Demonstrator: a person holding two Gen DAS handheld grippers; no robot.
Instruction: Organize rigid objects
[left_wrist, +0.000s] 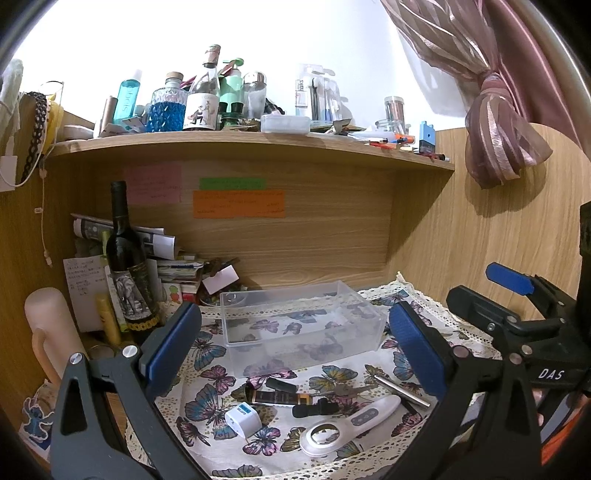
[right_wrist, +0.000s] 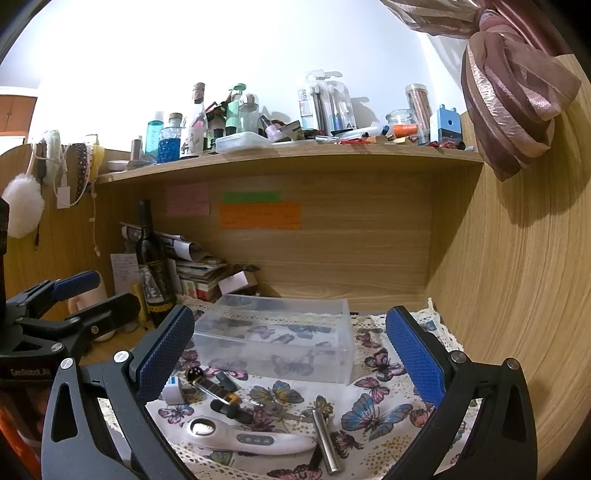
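A clear plastic box (left_wrist: 301, 321) (right_wrist: 275, 338) stands empty on the butterfly cloth (left_wrist: 207, 402) (right_wrist: 380, 402). In front of it lie small things: a white plug adapter (left_wrist: 242, 419) (right_wrist: 173, 391), a dark tube with gold band (left_wrist: 280, 398) (right_wrist: 218, 391), a black clip (left_wrist: 314, 409) (right_wrist: 231, 410), keys (left_wrist: 347, 390) (right_wrist: 277, 410), a metal cylinder (left_wrist: 400, 391) (right_wrist: 325, 439) and a white handheld device (left_wrist: 347, 421) (right_wrist: 243, 437). My left gripper (left_wrist: 295, 350) is open above them. My right gripper (right_wrist: 291, 354) is open above them too; it also shows in the left wrist view (left_wrist: 476, 293).
A dark wine bottle (left_wrist: 127, 258) (right_wrist: 151, 258), papers and a pale candle (left_wrist: 46, 325) crowd the desk's left. A cluttered wooden shelf (left_wrist: 255, 146) (right_wrist: 288, 157) hangs overhead. A wooden wall (right_wrist: 517, 295) closes the right side, with a tied curtain (left_wrist: 495, 140) above.
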